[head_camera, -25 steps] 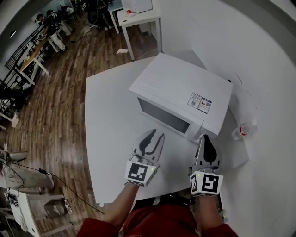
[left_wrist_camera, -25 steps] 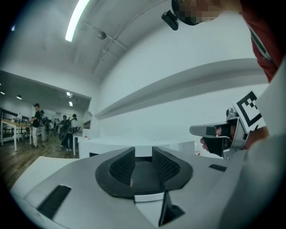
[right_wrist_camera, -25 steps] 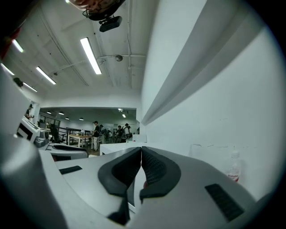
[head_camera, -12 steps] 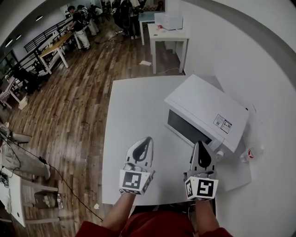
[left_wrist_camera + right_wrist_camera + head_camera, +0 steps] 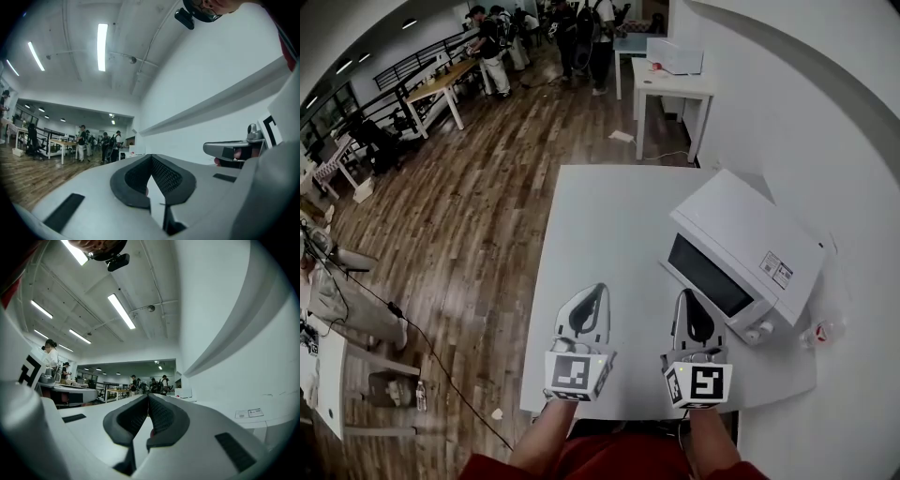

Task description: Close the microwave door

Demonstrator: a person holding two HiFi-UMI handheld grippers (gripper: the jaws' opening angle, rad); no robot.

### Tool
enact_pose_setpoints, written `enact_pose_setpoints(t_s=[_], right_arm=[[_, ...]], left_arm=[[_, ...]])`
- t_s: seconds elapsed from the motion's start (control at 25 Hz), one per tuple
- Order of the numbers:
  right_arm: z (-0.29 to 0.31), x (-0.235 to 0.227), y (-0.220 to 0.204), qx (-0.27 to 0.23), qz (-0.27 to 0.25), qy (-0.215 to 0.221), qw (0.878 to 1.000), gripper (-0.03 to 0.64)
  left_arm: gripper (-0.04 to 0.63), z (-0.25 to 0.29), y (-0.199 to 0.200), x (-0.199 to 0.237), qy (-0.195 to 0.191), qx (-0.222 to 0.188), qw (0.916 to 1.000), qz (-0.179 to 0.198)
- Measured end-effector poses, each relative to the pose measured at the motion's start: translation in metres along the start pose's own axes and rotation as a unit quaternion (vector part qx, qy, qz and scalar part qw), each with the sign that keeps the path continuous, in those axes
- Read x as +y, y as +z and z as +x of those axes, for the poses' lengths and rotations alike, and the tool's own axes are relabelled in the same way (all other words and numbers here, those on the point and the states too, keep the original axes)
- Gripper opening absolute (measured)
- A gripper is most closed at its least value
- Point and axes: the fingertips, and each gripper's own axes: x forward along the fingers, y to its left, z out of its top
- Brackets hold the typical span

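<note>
The white microwave [image 5: 750,234] stands on the right side of the white table [image 5: 581,234], its dark-windowed door [image 5: 708,277] flat against the body. Both grippers hover over the table's near edge, apart from the microwave. My left gripper [image 5: 600,288] is shut with nothing between its pads; its jaws have just been closing. The left gripper view shows its tips [image 5: 151,157] meeting. My right gripper [image 5: 685,292] sits just left of the microwave's front corner, also shut and empty, and its tips [image 5: 148,397] touch in the right gripper view.
A small clear bottle [image 5: 818,333] lies on the table beside the microwave, near the white wall. Wooden floor [image 5: 459,234] runs along the table's left side, with a cable. Another white table [image 5: 670,80] and several people stand far back.
Both grippers have drawn back from the microwave front toward the table's near edge. The left jaws went from open to shut. The microwave door stays shut.
</note>
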Motion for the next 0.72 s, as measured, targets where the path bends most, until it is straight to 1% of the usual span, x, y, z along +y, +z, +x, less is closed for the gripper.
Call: enact_pose_setpoints(t_s=[0.2, 0.36, 0.48, 0.72], right_arm=[[0.008, 0.022, 0.001, -0.002, 0.004, 0.019, 1.0, 0.023], [0.011, 0.028, 0.0, 0.0, 0.003, 0.026, 1.0, 0.023], [0.011, 0.028, 0.0, 0.002, -0.001, 0.027, 1.0, 0.023], [0.01, 0.025, 0.002, 0.003, -0.006, 0.024, 1.0, 0.023]], left_arm=[[0.028, -0.011, 0.001, 0.015, 0.013, 0.001, 0.9999, 0.002], [0.028, -0.014, 0.001, 0.021, 0.019, 0.004, 0.9998, -0.002], [0.028, -0.014, 0.001, 0.02, 0.016, 0.008, 0.9998, 0.001], [0.028, -0.01, 0.004, 0.016, 0.008, -0.001, 0.9999, 0.007]])
